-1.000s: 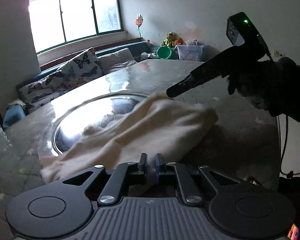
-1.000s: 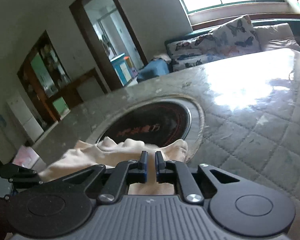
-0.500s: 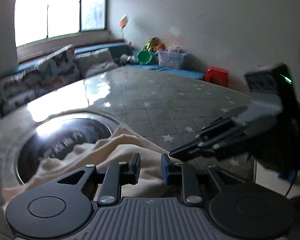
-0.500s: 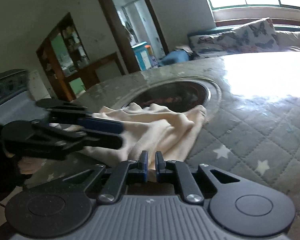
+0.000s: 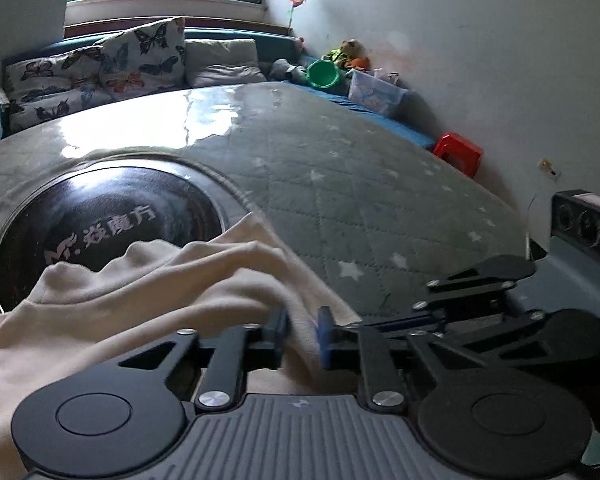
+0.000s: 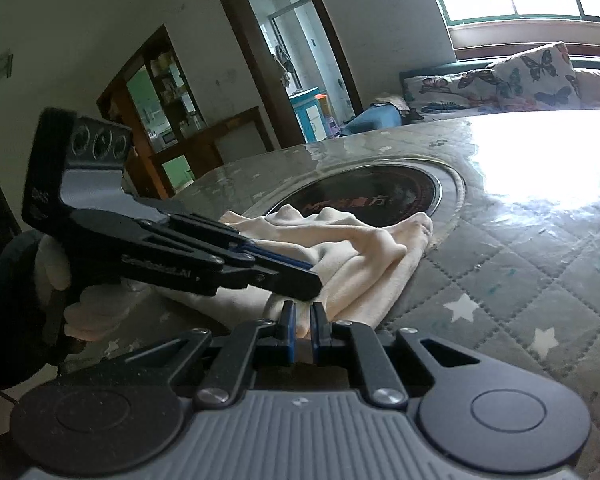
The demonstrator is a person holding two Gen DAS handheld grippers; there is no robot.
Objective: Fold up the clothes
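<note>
One cream garment (image 5: 148, 304), soft knit, bunched in long ridges. It lies on the quilted grey table cover (image 5: 380, 208), one end draped over the rim of the round black inset disc (image 5: 100, 220) set in the table top.

Long axis: in the left wrist view it runs from the near left, beside the left gripper (image 5: 302, 336), up and away to a corner ahead of the claw, at the disc's right edge. In the right wrist view the same length runs from the left, behind the other claw, toward a knotted corner (image 6: 420, 226) ahead and slightly right of the right gripper (image 6: 302, 328). The folds follow this axis.

Left gripper: its jaws have just been closing, with a pleat of the cream garment between them. The fingers (image 5: 278, 334) are blurred in the left wrist view, and a gap shows around the cloth; from the right wrist view, where this claw (image 6: 296, 276) lies across the garment's near edge, the tips look drawn together on the fabric.

Right gripper: jaws nearly together, pinching the garment's near hem, which rises between the blue pads (image 6: 288, 332). In the left wrist view this claw (image 5: 352, 324) sits just right of the left one, tip touching the same hem.

Gloved hand (image 6: 16, 280): holds the left gripper's handle, far left.
</note>
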